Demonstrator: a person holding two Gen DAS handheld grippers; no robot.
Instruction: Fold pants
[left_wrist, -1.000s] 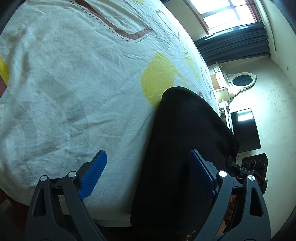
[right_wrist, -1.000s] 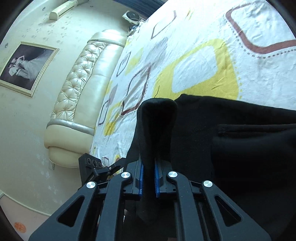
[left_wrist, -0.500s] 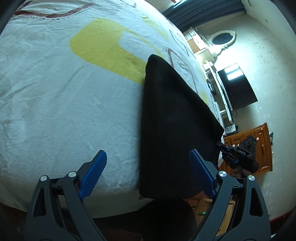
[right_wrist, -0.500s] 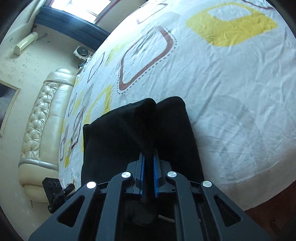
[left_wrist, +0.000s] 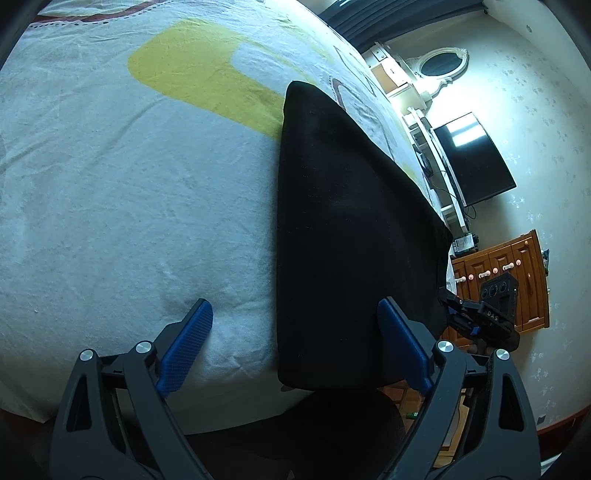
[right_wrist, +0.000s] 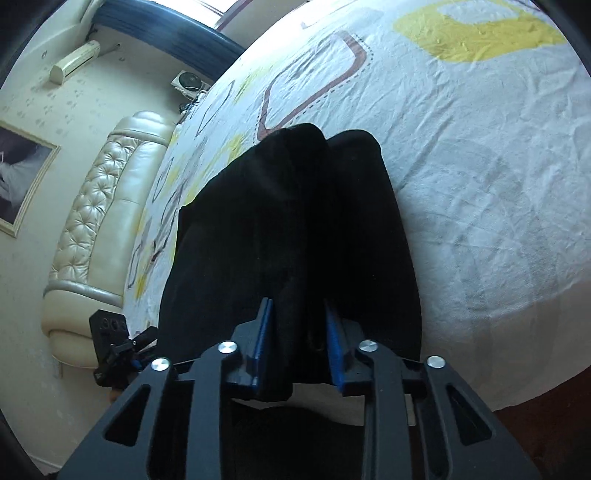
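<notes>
Right gripper (right_wrist: 299, 328) has just been opening, its jaws now parted around a raised ridge of the black pants (right_wrist: 295, 240) without pinching it; left gripper (left_wrist: 291, 339) hangs wide open, holding nothing. Pants lie folded at the bed (left_wrist: 129, 203) edge (soft, limp, light); best taken by a corner. No containers visible.

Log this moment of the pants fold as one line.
stage: releasing fold | pants: black, folded on bed | left gripper: open, empty | right gripper: jaws just opening, fabric between
</notes>
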